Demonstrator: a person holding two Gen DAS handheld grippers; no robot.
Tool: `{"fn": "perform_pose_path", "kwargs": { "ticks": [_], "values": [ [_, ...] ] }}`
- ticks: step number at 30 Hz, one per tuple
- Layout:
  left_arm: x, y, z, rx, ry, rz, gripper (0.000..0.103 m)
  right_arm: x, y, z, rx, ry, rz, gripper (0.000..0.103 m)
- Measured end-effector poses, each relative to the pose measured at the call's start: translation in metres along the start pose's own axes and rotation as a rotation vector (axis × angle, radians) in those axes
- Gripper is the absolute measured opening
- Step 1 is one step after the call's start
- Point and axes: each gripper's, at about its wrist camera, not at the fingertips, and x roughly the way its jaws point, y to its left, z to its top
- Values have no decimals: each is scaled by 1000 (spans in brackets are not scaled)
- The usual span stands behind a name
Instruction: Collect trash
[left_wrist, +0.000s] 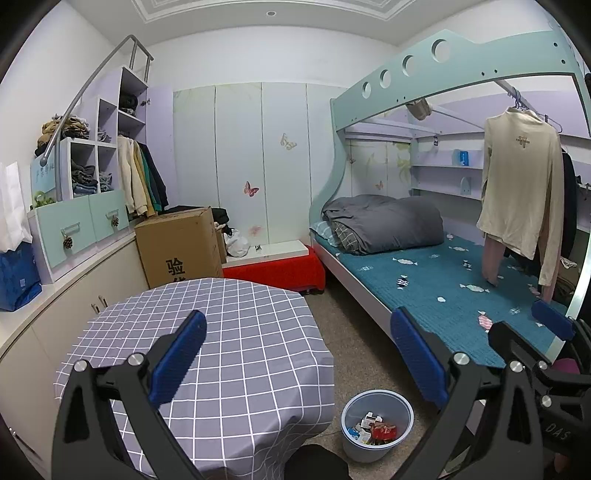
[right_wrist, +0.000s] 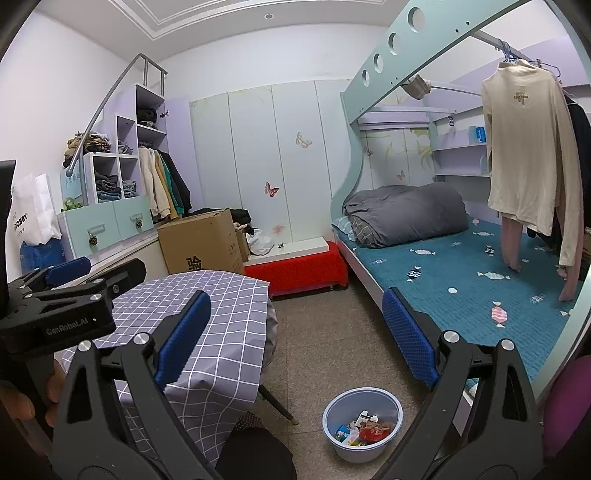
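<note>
A pale blue bin (left_wrist: 376, 448) stands on the floor between the table and the bed. It holds a red wrapper (left_wrist: 384, 430), small white cartons and other scraps. The right wrist view shows the same bin (right_wrist: 362, 448) and red wrapper (right_wrist: 373, 430) low in the middle. My left gripper (left_wrist: 298, 325) is open with nothing between its blue pads, raised above the table's edge. My right gripper (right_wrist: 295, 302) is also open and holds nothing, raised above the floor to the right of the table. Each gripper shows at the edge of the other's view.
A table under a grey checked cloth (left_wrist: 240, 332) fills the near left, with a folding leg (right_wrist: 277, 402) near the bin. A bunk bed with a teal spread (left_wrist: 443, 288) runs along the right. Behind the table are a cardboard box (left_wrist: 181, 243) and a red bench (left_wrist: 280, 269).
</note>
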Motion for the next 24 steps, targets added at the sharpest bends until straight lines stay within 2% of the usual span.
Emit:
{"fn": "perform_pose_path", "kwargs": {
  "ticks": [24],
  "values": [
    [1, -1, -1, 0, 7, -3, 98, 0, 1, -6, 5, 9, -1, 92]
  ]
}}
